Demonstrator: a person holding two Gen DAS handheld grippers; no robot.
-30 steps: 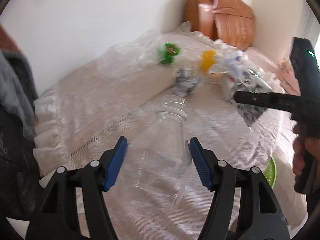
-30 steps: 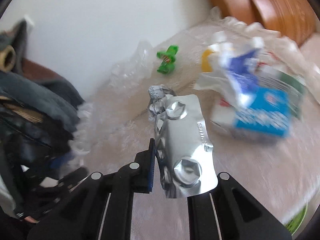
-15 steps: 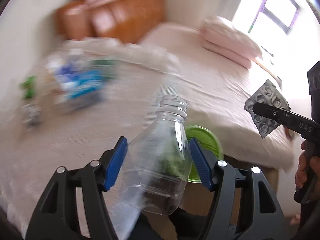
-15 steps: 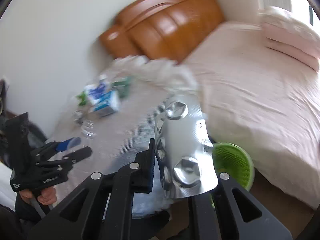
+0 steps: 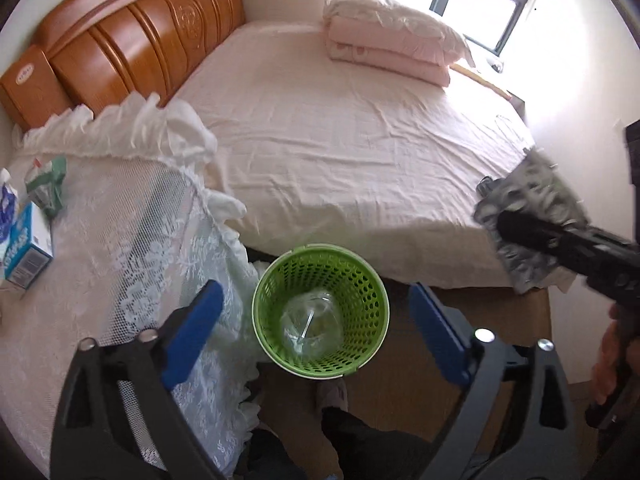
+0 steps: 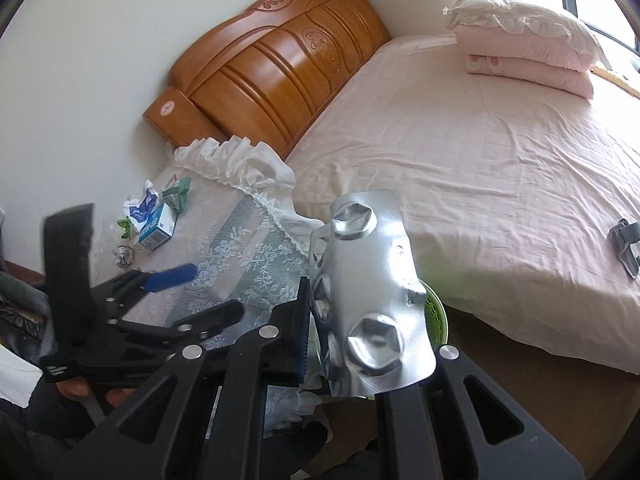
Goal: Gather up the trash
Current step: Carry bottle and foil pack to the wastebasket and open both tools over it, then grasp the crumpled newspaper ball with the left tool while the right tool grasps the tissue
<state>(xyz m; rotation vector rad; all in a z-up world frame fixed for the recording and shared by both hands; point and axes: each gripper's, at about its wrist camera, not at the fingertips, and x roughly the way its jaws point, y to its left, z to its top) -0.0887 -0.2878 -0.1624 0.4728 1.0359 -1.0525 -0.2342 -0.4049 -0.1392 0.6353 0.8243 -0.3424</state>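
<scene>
A green perforated bin [image 5: 352, 280] stands on the floor between the bed and the lace-covered table. A clear plastic bottle [image 5: 312, 326] lies inside it. My left gripper [image 5: 316, 320] is open and empty, right above the bin; it also shows in the right wrist view [image 6: 200, 292]. My right gripper [image 6: 360, 320] is shut on a silver blister pack [image 6: 368, 304], held up to the right of the bin; the pack also shows in the left wrist view [image 5: 528, 220]. The bin's rim [image 6: 434, 312] peeks out behind the pack.
A blue and white carton [image 5: 28, 248], a green wrapper [image 5: 48, 184] and crumpled paper [image 6: 124, 256] lie on the lace table [image 5: 120, 240]. The pink bed [image 5: 340, 140] with folded bedding [image 5: 384, 48] and a wooden headboard [image 6: 272, 68] is behind. A grey object [image 6: 626, 246] lies on the bed.
My left gripper swung from the table to above the bin, opened and let the bottle drop in. My right gripper moved over with the blister pack still held.
</scene>
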